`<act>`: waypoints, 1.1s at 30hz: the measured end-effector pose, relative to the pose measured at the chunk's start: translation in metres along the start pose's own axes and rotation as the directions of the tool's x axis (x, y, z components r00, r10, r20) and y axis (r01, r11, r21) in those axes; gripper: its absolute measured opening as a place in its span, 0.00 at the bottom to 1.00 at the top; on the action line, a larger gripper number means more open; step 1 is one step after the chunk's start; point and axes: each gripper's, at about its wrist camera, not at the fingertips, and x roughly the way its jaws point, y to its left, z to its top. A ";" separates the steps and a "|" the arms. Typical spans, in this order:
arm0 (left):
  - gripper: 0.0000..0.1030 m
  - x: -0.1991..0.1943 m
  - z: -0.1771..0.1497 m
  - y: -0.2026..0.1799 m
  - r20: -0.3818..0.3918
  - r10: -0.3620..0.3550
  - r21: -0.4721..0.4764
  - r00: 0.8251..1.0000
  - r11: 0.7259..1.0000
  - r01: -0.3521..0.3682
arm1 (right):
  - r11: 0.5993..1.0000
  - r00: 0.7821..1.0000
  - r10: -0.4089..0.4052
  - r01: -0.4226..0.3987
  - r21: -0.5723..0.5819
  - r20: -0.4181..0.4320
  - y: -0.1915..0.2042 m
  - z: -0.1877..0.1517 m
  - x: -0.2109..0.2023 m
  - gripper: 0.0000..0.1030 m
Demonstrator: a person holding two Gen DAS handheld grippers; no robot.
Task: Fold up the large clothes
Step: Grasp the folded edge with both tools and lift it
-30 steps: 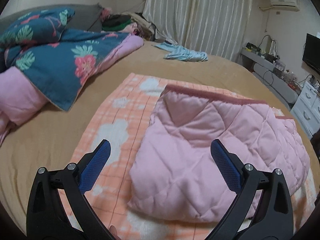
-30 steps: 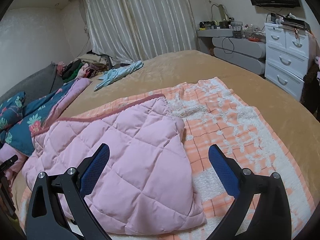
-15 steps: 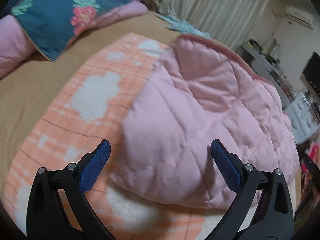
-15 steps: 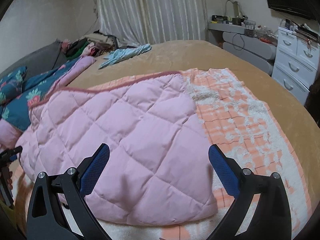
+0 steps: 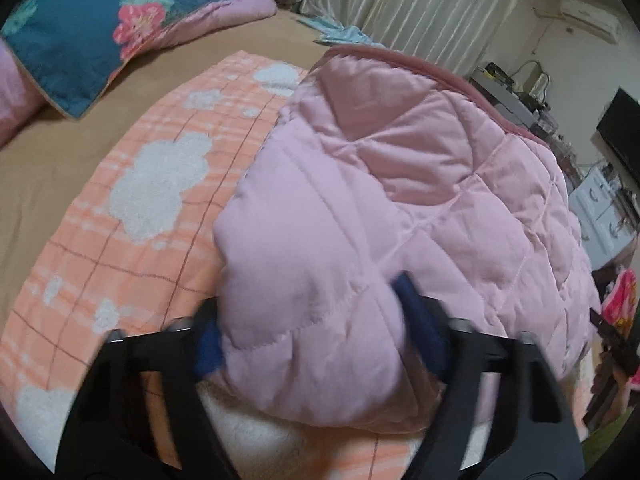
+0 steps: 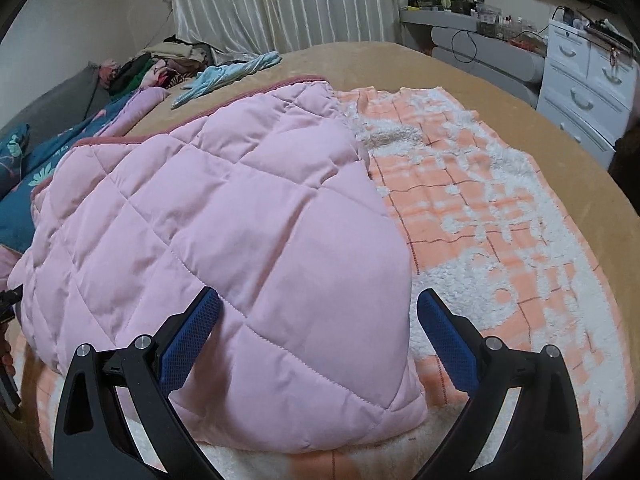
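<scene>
The pink quilted garment [image 5: 400, 200] lay folded on an orange checked blanket [image 5: 132, 208] spread over the tan bed [image 5: 52, 152]. The left gripper [image 5: 316, 332] had its jaws pressed against the garment's near corner from both sides, motion-blurred, so a firm grasp could not be told. The right gripper [image 6: 318, 340] held its jaws spread apart, straddling the garment's [image 6: 240, 220] near right corner.
</scene>
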 end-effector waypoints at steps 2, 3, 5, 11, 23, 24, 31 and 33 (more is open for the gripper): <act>0.38 -0.004 0.002 -0.010 0.020 0.015 0.037 1.000 0.999 -0.015 | 1.000 1.000 0.011 -0.011 0.003 -0.003 -0.001 0.000 0.002 0.94; 0.32 -0.007 0.003 -0.016 0.035 0.027 0.059 0.999 0.998 -0.029 | 1.000 1.000 0.021 -0.021 0.002 -0.003 -0.001 0.000 0.003 0.80; 0.27 -0.012 0.007 -0.024 0.071 0.038 0.089 0.997 0.995 -0.045 | 0.999 0.999 0.036 -0.036 0.004 0.003 -0.001 0.003 0.003 0.57; 0.23 -0.028 0.028 -0.044 0.198 0.012 0.135 0.980 0.990 -0.039 | 0.994 0.992 0.065 -0.074 0.080 0.104 -0.006 0.012 -0.018 0.27; 0.22 -0.023 0.055 -0.066 0.273 0.017 0.158 0.962 0.985 -0.062 | 0.996 0.954 -0.022 -0.006 0.092 0.298 -0.005 0.042 -0.037 0.14; 0.22 -0.019 0.056 -0.066 0.272 0.023 0.161 0.962 0.984 -0.069 | 0.996 0.953 -0.033 0.005 0.093 0.300 -0.006 0.043 -0.033 0.14; 0.22 0.004 0.063 -0.061 0.241 0.052 0.161 0.969 0.983 -0.093 | 0.994 0.963 -0.086 0.064 0.092 0.256 -0.010 0.042 -0.010 0.14; 0.22 0.012 0.067 -0.062 0.227 0.062 0.164 0.972 0.981 -0.101 | 0.994 0.962 -0.096 0.078 0.083 0.254 -0.010 0.044 -0.004 0.14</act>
